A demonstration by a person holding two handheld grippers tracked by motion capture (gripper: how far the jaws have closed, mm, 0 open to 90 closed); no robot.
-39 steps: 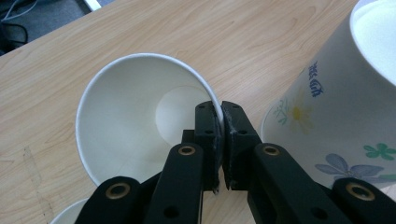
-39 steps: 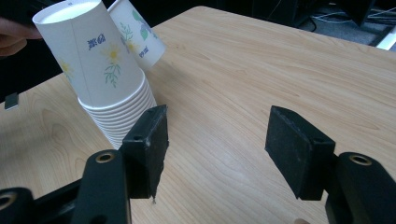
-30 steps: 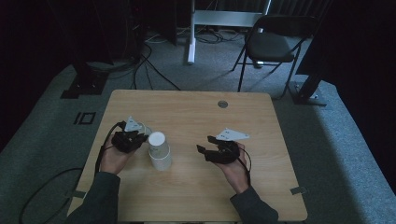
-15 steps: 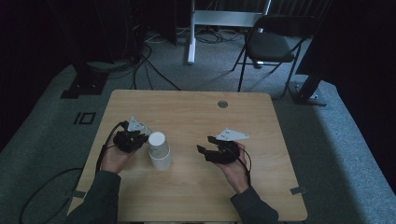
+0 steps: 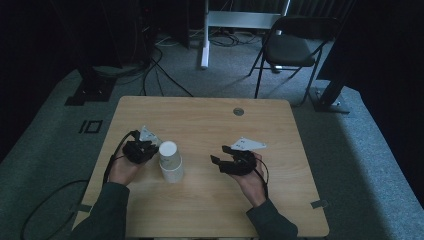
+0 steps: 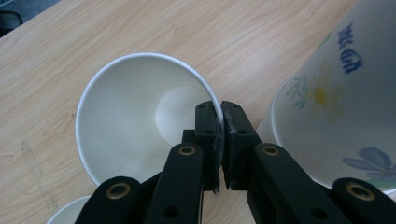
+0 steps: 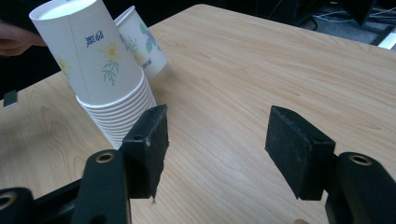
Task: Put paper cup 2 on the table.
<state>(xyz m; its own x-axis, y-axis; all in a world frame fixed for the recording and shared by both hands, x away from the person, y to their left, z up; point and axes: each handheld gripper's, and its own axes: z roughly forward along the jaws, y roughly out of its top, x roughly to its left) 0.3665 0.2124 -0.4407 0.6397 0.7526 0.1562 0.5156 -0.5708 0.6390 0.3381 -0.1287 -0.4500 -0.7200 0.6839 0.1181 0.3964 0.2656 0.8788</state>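
Observation:
A stack of upside-down white paper cups with flower prints [image 5: 170, 161] [image 6: 336, 107] [image 7: 100, 70] stands on the wooden table [image 5: 210, 120], left of centre. My left gripper [image 5: 145, 151] [image 6: 221, 126] is just left of the stack, shut on the rim of a single paper cup [image 6: 140, 121] [image 7: 140, 42] that is tilted with its mouth toward the left gripper view's camera. My right gripper [image 5: 219, 154] [image 7: 219, 144] rests to the right of the stack, pointing at it. Its jaws stand open with only bare table between them.
A small round grommet [image 5: 238, 111] sits near the table's far edge. A black folding chair [image 5: 292, 47] and cables lie on the grey floor beyond the table. Dark curtains surround the area.

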